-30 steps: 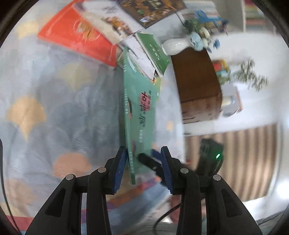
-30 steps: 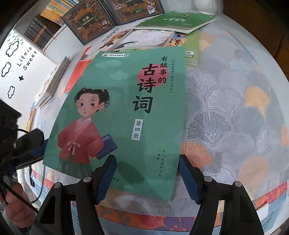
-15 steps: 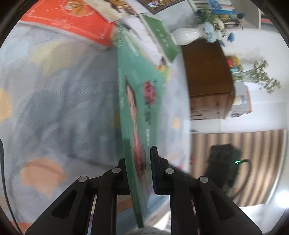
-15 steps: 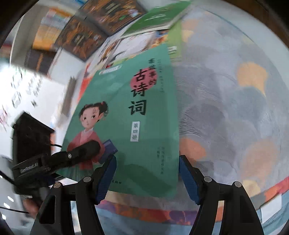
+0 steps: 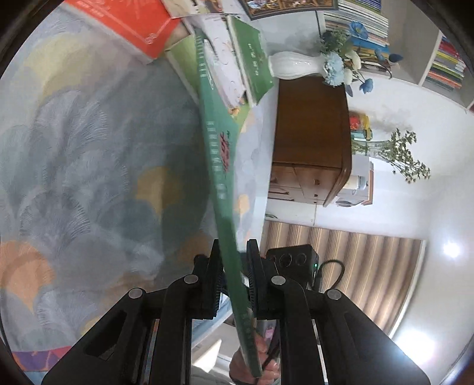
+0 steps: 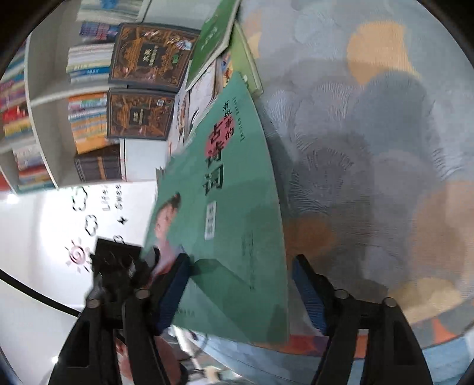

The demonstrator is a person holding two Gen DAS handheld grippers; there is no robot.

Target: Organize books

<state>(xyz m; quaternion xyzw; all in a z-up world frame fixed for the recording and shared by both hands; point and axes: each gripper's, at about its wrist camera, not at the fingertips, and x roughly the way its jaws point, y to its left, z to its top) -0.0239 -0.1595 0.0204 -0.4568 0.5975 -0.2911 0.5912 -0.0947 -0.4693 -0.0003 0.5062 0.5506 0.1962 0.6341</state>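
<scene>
Lifting the green book (image 5: 220, 165) off the table (image 5: 89, 165) by its near edge: left gripper (image 5: 232, 284) jaws clamp it; right gripper (image 6: 240, 293) jaws, closing, straddle the near corner, not pressing.

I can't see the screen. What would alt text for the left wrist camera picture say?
The left gripper is shut on the lower edge of a thin green book, seen edge-on and lifted off a floral tablecloth. Beyond it lie a red book and other books; to the right stand a wooden cabinet and a white vase of flowers.
</scene>
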